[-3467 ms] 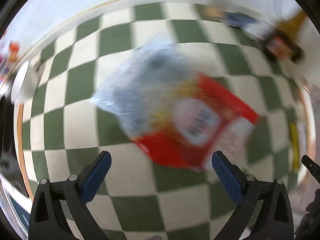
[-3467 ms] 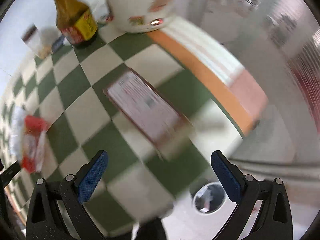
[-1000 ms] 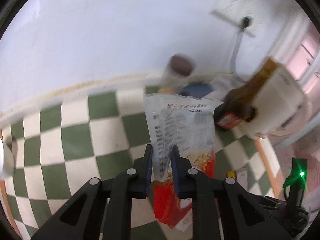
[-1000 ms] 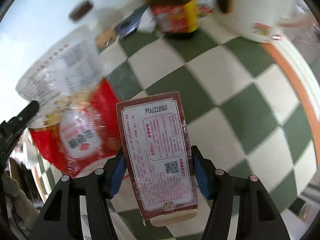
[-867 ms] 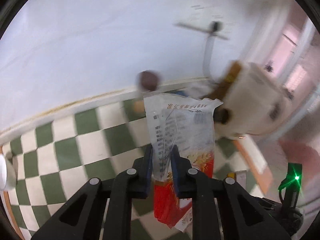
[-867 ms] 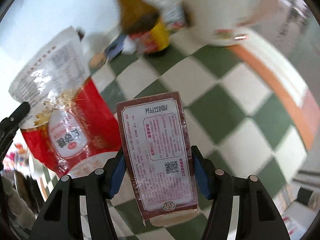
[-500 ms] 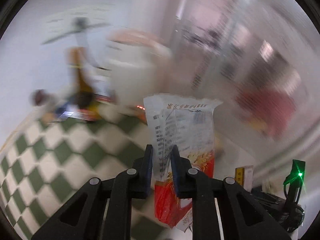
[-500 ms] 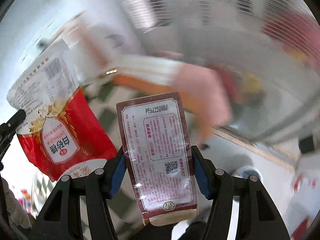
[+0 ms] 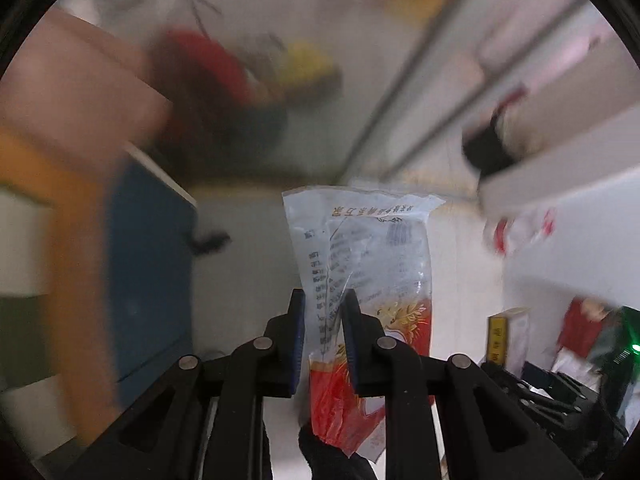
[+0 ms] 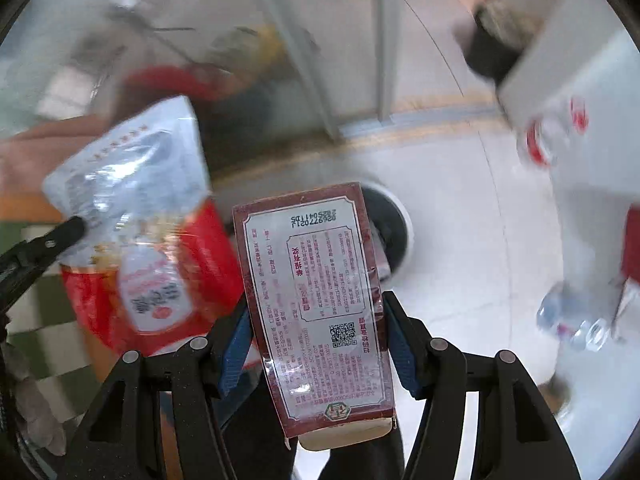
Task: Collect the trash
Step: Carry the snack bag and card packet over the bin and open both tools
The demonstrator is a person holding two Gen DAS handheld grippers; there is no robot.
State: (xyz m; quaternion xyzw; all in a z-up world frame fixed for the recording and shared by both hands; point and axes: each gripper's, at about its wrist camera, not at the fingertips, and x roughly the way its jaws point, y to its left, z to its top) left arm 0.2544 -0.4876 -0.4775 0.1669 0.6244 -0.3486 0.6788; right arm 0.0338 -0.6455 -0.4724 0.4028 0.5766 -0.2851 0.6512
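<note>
Left wrist view shows our left tool (image 9: 323,332) clenched on a thin bag (image 9: 362,264), its blue pads pinching the clear printed upper part near one side edge, while the red lower part hangs down past the fingers toward the camera. The bag stands roughly upright between the fingers, in the air. At the right edge of this view we see a narrow side of a box (image 9: 506,336), and further right a green light on dark hardware; everything behind is smeared, with a blue panel (image 9: 148,272) at the left.

Right wrist view gives what the left one cannot: the box (image 10: 316,308) face-on, a dark red carton with a white printed label and a code square, gripped by its two long sides in our right tool (image 10: 316,344), also off the floor. Here the bag (image 10: 144,248) appears from its front, red with a white oval label, just left of the box, with the left tool's dark finger (image 10: 60,236) touching its clear top. Beyond the box top we see a round, white-rimmed bin (image 10: 396,224) on the pale floor (image 10: 460,248), partly hidden by the box. Blurred clear bottles (image 10: 576,316) lie toward the right edge.
</note>
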